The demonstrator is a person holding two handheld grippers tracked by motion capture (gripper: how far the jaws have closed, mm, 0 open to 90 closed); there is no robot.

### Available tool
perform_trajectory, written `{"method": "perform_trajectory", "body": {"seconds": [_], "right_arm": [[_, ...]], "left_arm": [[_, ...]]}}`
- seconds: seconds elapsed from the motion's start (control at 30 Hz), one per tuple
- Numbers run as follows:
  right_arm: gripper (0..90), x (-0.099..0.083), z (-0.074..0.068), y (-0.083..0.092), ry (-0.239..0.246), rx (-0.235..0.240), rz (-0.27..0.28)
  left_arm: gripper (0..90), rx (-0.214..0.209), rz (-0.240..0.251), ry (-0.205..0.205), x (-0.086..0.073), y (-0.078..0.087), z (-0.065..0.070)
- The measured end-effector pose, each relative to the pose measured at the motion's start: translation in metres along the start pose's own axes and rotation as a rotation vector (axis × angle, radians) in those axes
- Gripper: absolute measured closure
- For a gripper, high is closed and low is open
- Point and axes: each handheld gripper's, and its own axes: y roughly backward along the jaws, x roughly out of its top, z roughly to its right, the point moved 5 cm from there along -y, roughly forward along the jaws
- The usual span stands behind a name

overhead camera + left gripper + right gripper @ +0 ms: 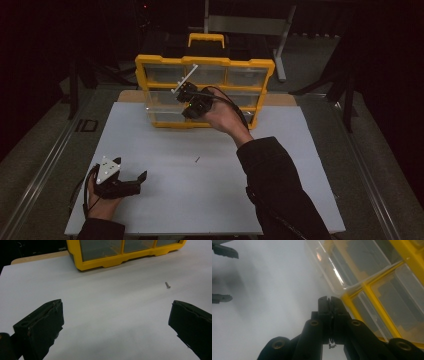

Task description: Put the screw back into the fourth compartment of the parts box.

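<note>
A yellow organizer (pixel 205 62) with clear drawers stands at the back of the white board (pixel 200 200). One clear drawer (pixel 160 107) on its left side is pulled partway out. My right gripper (pixel 184 94) hovers in front of the organizer's middle row; in the right gripper view its jaws (pixel 329 305) are pressed together, next to the open drawer (pixel 332 270). A thin white bar (pixel 186 78) slants up beside its tip; I cannot tell whether it is held. My left gripper (pixel 140 182) rests low at the front left, open (pixel 116 310) and holding nothing. A small screw (pixel 197 160) (pixel 167 285) lies on the board.
The board's wooden base peeks out beside the organizer (pixel 112 262). Dark floor and a metal frame (pixel 280 30) lie behind it. The person's right sleeve (pixel 280 190) crosses the board's right front.
</note>
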Motion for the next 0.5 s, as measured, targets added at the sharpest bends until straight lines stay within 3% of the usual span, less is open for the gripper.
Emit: {"method": "perform_trajectory", "body": {"seconds": [0.5], "right_arm": [[87.5, 0.0064, 0.0053, 0.0046, -0.018, -0.03, 0.012]], "left_arm": [[0.7, 0.0, 0.002, 0.001, 0.0, 0.0004, -0.0004]]}}
